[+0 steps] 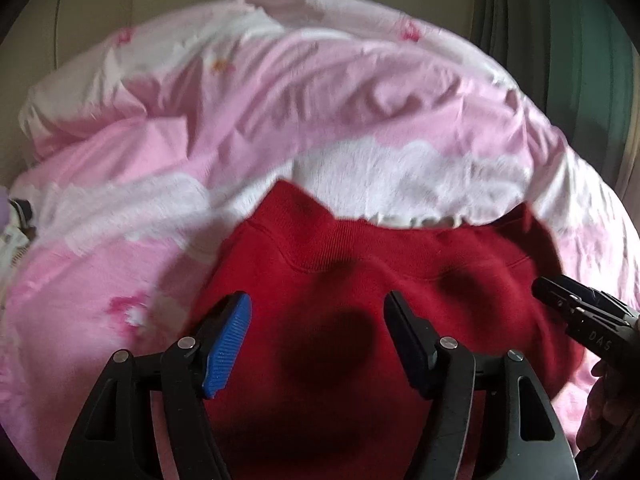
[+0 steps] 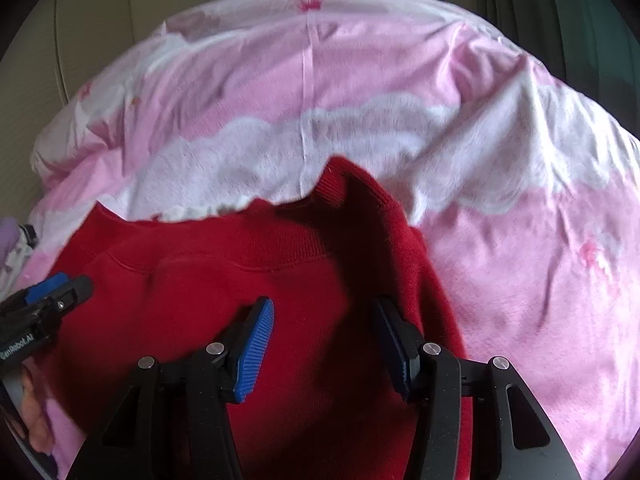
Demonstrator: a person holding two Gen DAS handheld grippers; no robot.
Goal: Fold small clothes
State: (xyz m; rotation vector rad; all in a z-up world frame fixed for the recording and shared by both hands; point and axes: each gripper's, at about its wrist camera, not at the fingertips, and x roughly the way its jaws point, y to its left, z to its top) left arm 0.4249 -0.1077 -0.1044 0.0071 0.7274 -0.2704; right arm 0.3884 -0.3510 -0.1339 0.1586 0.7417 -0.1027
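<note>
— So, where's the garment?
— Red sweater [image 1: 340,280] lies on the pink duvet [image 1: 240,120], ribbed hem toward the far side.
— Claws?
— Left claw [image 1: 318,338] and right claw [image 2: 322,346] hover over it, both parted, gripping nothing.
— Obstacles?
— Only crumpled clothes [image 1: 16,224] at the bed's left edge.

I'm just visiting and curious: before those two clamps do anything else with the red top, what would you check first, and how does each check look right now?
1. Left gripper open, nothing between its pads: ok.
2. Right gripper open, nothing pinched: ok.
3. Red top lying spread on the pink bedcover: ok.
4. Ribbed band at the far edge flat: not ok, corners stick up.
5. Near edge of the top in view: cannot tell, hidden behind the grippers.
</note>
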